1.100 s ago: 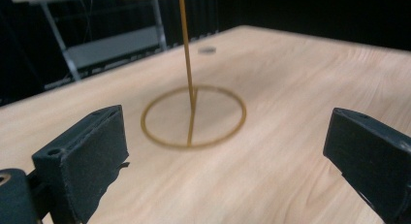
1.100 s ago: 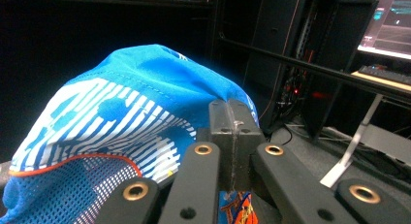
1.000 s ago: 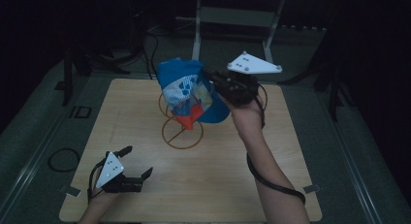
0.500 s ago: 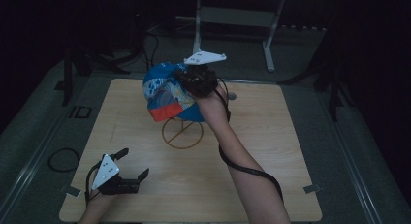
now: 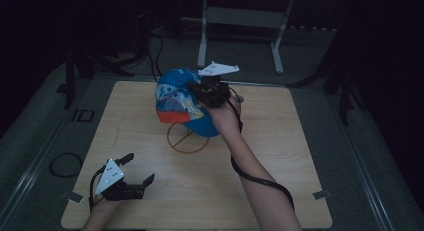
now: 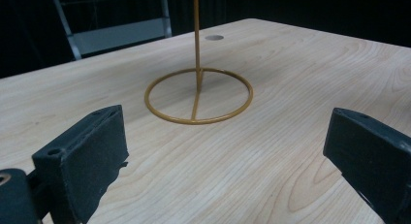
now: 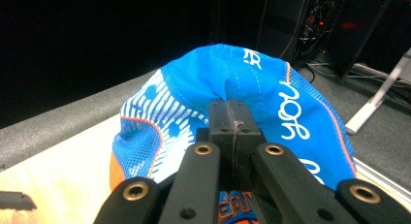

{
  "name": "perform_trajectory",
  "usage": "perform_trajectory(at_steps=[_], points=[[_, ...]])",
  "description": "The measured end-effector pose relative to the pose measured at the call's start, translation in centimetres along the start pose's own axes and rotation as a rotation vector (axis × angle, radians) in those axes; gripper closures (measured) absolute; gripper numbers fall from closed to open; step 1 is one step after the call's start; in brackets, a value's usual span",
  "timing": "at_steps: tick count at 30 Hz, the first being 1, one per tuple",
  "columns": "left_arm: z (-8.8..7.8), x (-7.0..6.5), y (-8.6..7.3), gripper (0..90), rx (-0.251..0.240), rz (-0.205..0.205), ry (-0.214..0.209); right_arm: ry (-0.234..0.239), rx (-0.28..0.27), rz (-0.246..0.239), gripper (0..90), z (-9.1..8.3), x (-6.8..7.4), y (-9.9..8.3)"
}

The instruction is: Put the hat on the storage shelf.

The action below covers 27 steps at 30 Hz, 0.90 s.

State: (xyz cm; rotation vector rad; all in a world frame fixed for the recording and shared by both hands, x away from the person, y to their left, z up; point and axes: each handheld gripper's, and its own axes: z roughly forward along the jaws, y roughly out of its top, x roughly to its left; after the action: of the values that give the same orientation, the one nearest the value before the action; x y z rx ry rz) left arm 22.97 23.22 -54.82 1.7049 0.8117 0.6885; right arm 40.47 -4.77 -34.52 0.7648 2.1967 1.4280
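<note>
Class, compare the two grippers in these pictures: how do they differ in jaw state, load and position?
The left gripper has its jaws wide apart and holds nothing; the right gripper has its jaws shut on the blue cap. The left one sits low at the near left of the table; the right one is raised above the wire stand. Both are black and hand-held.

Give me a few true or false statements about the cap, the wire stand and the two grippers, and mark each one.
1. The right gripper is shut on the blue cap. True.
2. The left gripper holds the gold wire stand. False: its jaws stand open, short of the stand.
3. The stand's ring base sits on the wooden table. True.
4. The cap lies flat on the table. False: it is held up above the ring.
</note>
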Motion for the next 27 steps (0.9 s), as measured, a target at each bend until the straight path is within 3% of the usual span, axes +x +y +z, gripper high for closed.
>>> perform_trajectory(at_steps=[11, 14, 27], points=[[0.2, -0.1, -0.2, 2.4, 0.010, 0.002, -0.005, 0.016, -0.032, 0.038, 90.0, -1.6, -0.1, -2.8], [0.2, -0.1, -0.2, 2.4, 0.013, 0.005, -0.007, 0.009, -0.023, 0.024, 90.0, -1.7, 0.0, -3.4], [0.4, -0.1, -0.3, 2.4, 0.019, 0.004, -0.015, 0.045, 0.002, 0.054, 90.0, -1.5, 0.0, -6.6]])
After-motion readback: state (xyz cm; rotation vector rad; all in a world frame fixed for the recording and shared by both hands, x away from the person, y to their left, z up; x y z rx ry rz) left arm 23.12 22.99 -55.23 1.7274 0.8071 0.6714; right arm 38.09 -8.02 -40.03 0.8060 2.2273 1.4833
